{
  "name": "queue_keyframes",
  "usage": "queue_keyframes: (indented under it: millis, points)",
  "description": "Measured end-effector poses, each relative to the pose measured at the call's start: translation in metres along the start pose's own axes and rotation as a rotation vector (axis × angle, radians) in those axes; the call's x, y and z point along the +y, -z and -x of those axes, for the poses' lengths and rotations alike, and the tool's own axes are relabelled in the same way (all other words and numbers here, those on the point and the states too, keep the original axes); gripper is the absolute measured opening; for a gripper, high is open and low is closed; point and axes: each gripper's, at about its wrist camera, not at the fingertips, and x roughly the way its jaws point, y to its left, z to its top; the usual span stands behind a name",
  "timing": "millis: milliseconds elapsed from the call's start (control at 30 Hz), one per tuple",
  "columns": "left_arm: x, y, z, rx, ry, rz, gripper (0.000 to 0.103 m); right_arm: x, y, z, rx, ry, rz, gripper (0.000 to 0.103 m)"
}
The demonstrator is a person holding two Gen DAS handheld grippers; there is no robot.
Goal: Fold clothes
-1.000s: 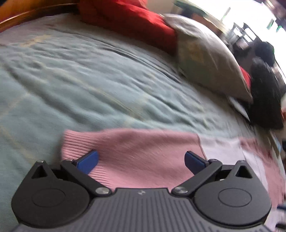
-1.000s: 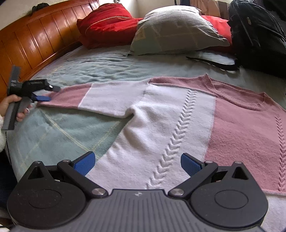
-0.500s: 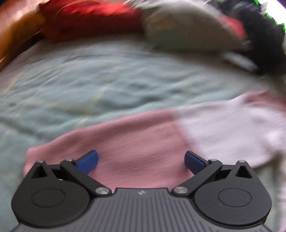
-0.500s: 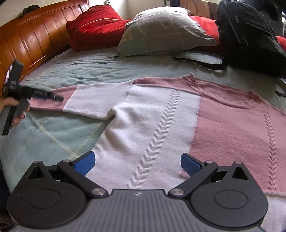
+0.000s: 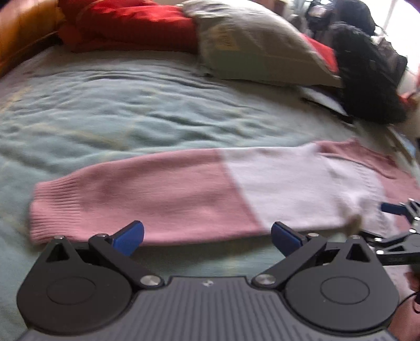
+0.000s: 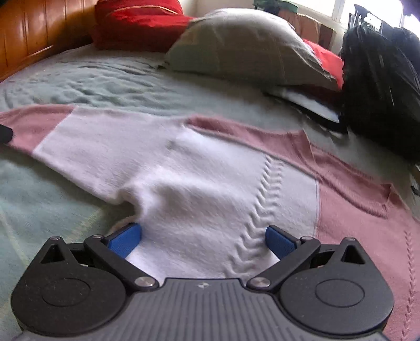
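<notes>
Here, a pink-and-white knit sweater [image 6: 210, 183] lies flat, front up, on a pale green bedspread [image 5: 131, 105], its body running crosswise with the neckline toward a black backpack [image 6: 380, 91]. One sleeve [image 5: 157, 199] stretches straight out to the side, its long axis level across the left wrist view, ribbed pink cuff [image 5: 52, 209] pointing left and white upper half joining the body at right. The left gripper [image 5: 207, 234] hovers at the sleeve's near edge, blue fingers spread wide and grasping nothing. The right gripper [image 6: 203, 240] sits low over the white body panel near the underarm, its fingers likewise spread, fabric between them unpinched. A grey pillow [image 6: 249, 47] and red pillow [image 6: 139, 23] rest by the wooden headboard [image 6: 31, 36].
</notes>
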Motion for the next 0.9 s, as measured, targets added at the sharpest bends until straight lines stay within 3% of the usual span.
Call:
queue_keyframes:
  millis: [100, 400, 533, 633, 700, 800, 900]
  points:
    - [-0.028, -0.006, -0.001, -0.002, 0.046, -0.06, 0.102, -0.017, 0.003, 0.019, 0.029, -0.08, -0.05, 0.103]
    - [-0.143, -0.033, -0.027, 0.018, 0.301, -0.186, 0.102, -0.085, 0.076, 0.107, 0.026, 0.022, -0.207, 0.103]
    - [-0.185, -0.047, -0.058, 0.066, 0.394, -0.141, 0.102, -0.108, 0.104, 0.128, 0.013, 0.023, -0.297, 0.103]
    - [-0.202, -0.051, -0.09, 0.156, 0.454, -0.061, 0.102, -0.121, 0.115, 0.134, 0.003, 0.017, -0.321, 0.103]
    - [-0.207, -0.049, -0.109, 0.206, 0.446, -0.022, 0.102, -0.128, 0.118, 0.135, -0.006, 0.016, -0.321, 0.103]
    - [-0.206, -0.05, -0.128, 0.17, 0.325, -0.005, 0.102, -0.138, 0.121, 0.138, -0.032, -0.003, -0.33, 0.103]
    - [-0.197, -0.062, -0.143, 0.112, 0.302, 0.048, 0.102, -0.149, 0.125, 0.14, -0.057, -0.025, -0.345, 0.103]
